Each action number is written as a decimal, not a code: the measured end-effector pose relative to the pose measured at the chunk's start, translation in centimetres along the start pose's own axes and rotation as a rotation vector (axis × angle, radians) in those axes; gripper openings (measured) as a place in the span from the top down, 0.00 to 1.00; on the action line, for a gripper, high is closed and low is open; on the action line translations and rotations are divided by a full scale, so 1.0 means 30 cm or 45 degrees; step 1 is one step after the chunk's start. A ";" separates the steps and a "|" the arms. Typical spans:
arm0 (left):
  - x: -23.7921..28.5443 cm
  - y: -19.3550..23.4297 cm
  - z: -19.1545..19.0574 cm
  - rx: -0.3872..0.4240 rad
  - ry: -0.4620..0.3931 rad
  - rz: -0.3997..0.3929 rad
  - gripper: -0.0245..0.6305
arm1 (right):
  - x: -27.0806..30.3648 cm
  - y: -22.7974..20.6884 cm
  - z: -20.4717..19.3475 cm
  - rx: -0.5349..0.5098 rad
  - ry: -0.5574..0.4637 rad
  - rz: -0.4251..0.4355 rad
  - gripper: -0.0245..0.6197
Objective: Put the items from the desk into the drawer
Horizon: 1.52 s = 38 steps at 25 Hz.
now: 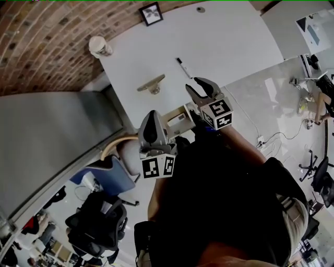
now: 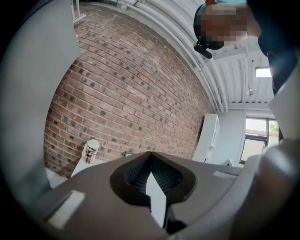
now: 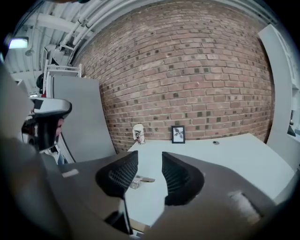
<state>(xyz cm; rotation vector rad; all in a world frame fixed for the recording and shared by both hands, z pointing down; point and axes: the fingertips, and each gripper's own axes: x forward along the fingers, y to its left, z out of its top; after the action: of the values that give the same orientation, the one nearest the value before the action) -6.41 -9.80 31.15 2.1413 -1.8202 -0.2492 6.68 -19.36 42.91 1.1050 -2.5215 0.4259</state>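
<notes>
From my head view, the white desk [image 1: 229, 47] holds a black-and-white marker pen [image 1: 183, 68] towards the middle. Nearer the left edge lies a flat tan tool [image 1: 152, 83], and I cannot tell what kind it is. A paper cup [image 1: 99, 46] stands at the far left corner and a small picture frame [image 1: 151, 13] at the far edge. At the near edge, between my grippers, sits a pale open box that looks like the drawer [image 1: 177, 122]. My left gripper [image 1: 150, 122] and right gripper [image 1: 201, 88] hover over that near edge, their cubes showing only square black-and-white markers, no words. In the left gripper view my left gripper [image 2: 150, 157] has its ribbed fingers pressed together on nothing. The cup [image 2: 91, 151] shows a dark patterned band too small to read. In the right gripper view my right gripper [image 3: 150, 161] has its fingers spread apart and empty. The tool [image 3: 140, 180] shows grey and metallic through the gap, lying on the desk [image 3: 225, 154]. The frame [image 3: 178, 134] bears a leaf print beside the cup [image 3: 138, 133].
</notes>
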 end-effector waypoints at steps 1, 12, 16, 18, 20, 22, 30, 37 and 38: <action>0.021 -0.004 0.003 -0.001 0.000 0.006 0.96 | 0.026 -0.017 -0.001 -0.002 0.014 0.007 0.71; 0.204 0.031 -0.029 -0.020 0.046 0.060 0.96 | 0.348 -0.219 -0.157 -0.001 0.253 0.015 0.71; 0.244 0.039 -0.035 -0.009 0.067 0.081 0.96 | 0.469 -0.285 -0.263 0.033 0.360 0.020 0.70; 0.253 0.040 -0.038 -0.014 0.071 0.099 0.96 | 0.522 -0.311 -0.320 0.052 0.416 0.019 0.70; 0.259 0.045 -0.044 -0.022 0.075 0.120 0.96 | 0.569 -0.342 -0.396 0.080 0.484 0.007 0.71; 0.269 0.054 -0.052 -0.029 0.078 0.138 0.96 | 0.602 -0.375 -0.466 0.094 0.561 -0.018 0.70; 0.309 0.080 -0.069 -0.055 0.079 0.188 0.96 | 0.697 -0.427 -0.597 0.084 0.663 -0.036 0.70; 0.312 0.085 -0.072 -0.065 0.067 0.223 0.96 | 0.711 -0.419 -0.648 0.022 0.718 -0.003 0.73; 0.311 0.084 -0.072 -0.067 0.065 0.226 0.96 | 0.712 -0.421 -0.640 -0.015 0.712 -0.005 0.74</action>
<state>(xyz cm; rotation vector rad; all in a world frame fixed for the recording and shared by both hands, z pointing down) -6.42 -19.03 34.72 1.9189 -1.9375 -0.1959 6.44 -33.48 70.93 0.8390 -2.0257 0.6193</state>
